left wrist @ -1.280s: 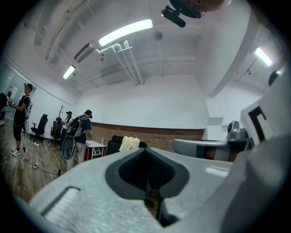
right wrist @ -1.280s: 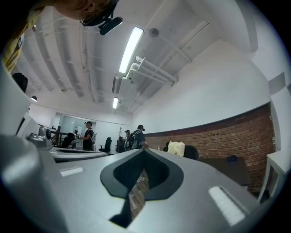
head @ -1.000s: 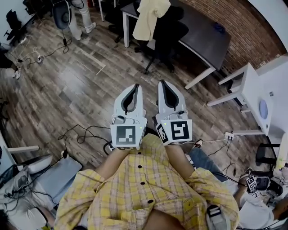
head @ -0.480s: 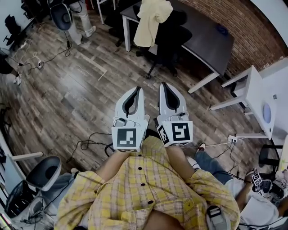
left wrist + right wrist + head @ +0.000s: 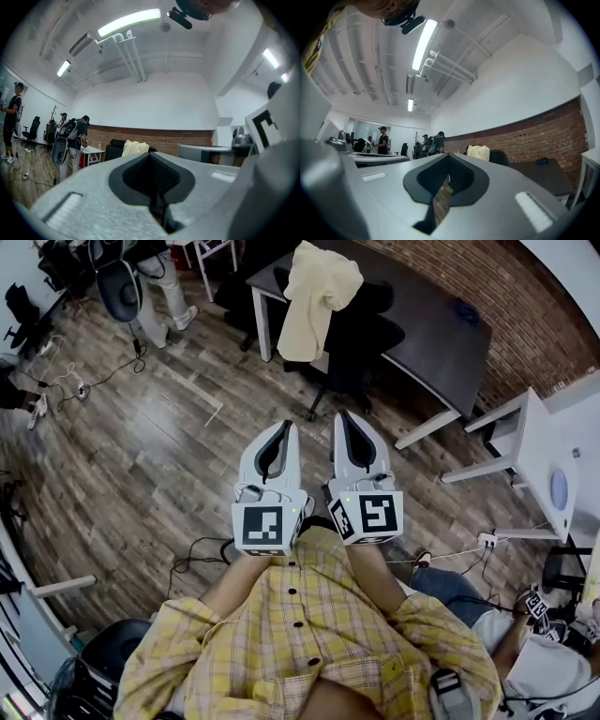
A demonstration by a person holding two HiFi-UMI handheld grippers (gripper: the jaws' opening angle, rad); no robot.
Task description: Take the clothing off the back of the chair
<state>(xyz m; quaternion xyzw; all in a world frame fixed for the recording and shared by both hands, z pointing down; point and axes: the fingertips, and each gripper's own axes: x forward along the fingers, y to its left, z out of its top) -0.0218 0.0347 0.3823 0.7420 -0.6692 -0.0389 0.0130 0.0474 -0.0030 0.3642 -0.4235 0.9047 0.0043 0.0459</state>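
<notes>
Item: pale yellow clothing (image 5: pixel 319 296), draped over the back of a black office chair (image 5: pixel 373 334). Location: just beside a dark desk (image 5: pixel 441 329), across the wooden floor (image 5: pixel 159 437), well apart from both tools. Bunched over the top of the backrest, with the longer fall hanging down the near side. Judged light, soft and limp; likely to sag and trail rather than keep shape; not fragile. Suggested hold: the thick fold at the top of the backrest, pinched through several layers and lifted clear before drawing away, to avoid snagging. Left gripper (image 5: pixel 280 425): jaws clenched, nothing between. Right gripper (image 5: pixel 343 416): likewise closed, empty. Both level, side by side, pointed toward the chair.
</notes>
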